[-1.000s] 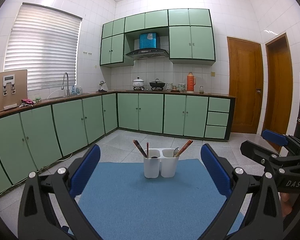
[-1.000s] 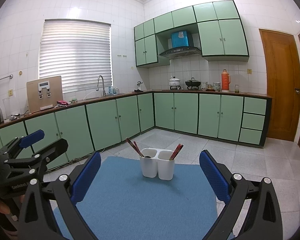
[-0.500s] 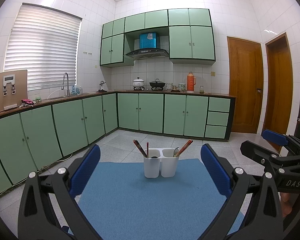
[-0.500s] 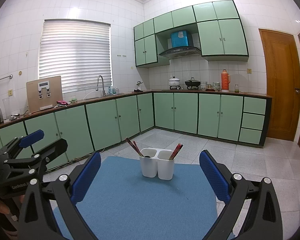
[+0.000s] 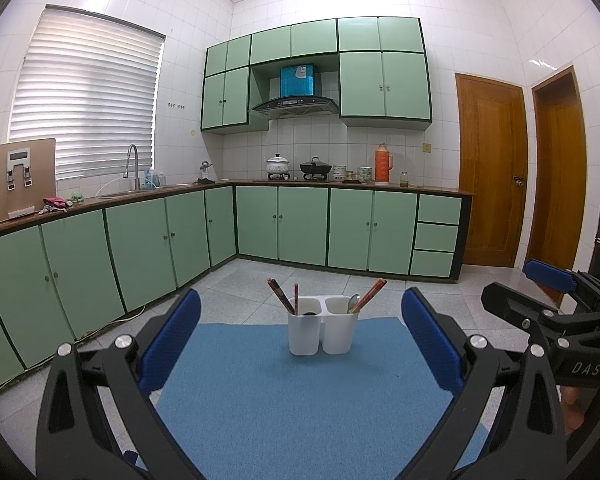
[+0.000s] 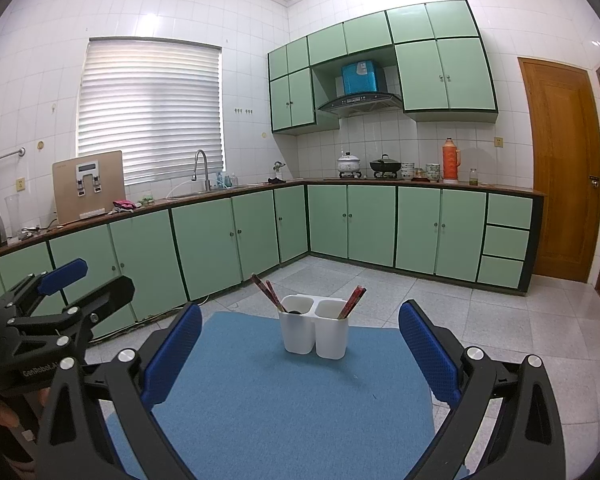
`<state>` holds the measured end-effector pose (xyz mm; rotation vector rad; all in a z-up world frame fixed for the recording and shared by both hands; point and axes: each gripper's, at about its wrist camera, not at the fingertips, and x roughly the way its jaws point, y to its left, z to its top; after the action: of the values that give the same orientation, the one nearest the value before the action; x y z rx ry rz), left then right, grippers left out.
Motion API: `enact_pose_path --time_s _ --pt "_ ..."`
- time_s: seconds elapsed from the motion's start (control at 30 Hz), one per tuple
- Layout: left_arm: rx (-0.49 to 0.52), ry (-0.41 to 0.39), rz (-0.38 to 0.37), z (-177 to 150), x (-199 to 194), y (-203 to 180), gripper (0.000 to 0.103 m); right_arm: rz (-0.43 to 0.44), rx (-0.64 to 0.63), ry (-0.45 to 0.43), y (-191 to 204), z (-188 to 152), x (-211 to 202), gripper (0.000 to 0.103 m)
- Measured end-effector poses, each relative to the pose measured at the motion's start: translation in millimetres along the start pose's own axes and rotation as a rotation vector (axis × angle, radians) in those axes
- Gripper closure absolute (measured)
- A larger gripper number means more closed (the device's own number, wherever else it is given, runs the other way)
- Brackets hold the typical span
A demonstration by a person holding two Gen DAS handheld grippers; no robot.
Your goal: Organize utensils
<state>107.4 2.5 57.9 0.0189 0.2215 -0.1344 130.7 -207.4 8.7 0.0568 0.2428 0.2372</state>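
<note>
Left wrist view showed the left gripper (image 5: 300, 344) and right gripper (image 6: 300, 352) with jaws apart, empty; thin, stiff, light red-brown chopsticks (image 5: 278, 295) in the white plastic two-cup holder (image 5: 322, 330) probably wanted pinching near their tops.

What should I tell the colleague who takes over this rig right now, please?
Left gripper: open, empty, hanging above the blue mat.
Right gripper: open, empty, beside the left one.
White two-cup holder stands at the mat's far end. Its left cup holds chopsticks and a dark item; its right cup holds a spoon and more chopsticks.
Done: every utensil in view sits in the holder; nothing lies loose on the mat.
Left: probably sorting by type, since chopsticks sit in both cups.
</note>
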Motion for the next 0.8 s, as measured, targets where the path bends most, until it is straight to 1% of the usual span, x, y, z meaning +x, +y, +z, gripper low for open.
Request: enact_pose_path --time_s 0.8 --pt "-0.011 0.005 0.005 -4.9 -0.2 4.5 0.006 -0.002 0.001 0.004 1.5 -2.1 1.5 0.006"
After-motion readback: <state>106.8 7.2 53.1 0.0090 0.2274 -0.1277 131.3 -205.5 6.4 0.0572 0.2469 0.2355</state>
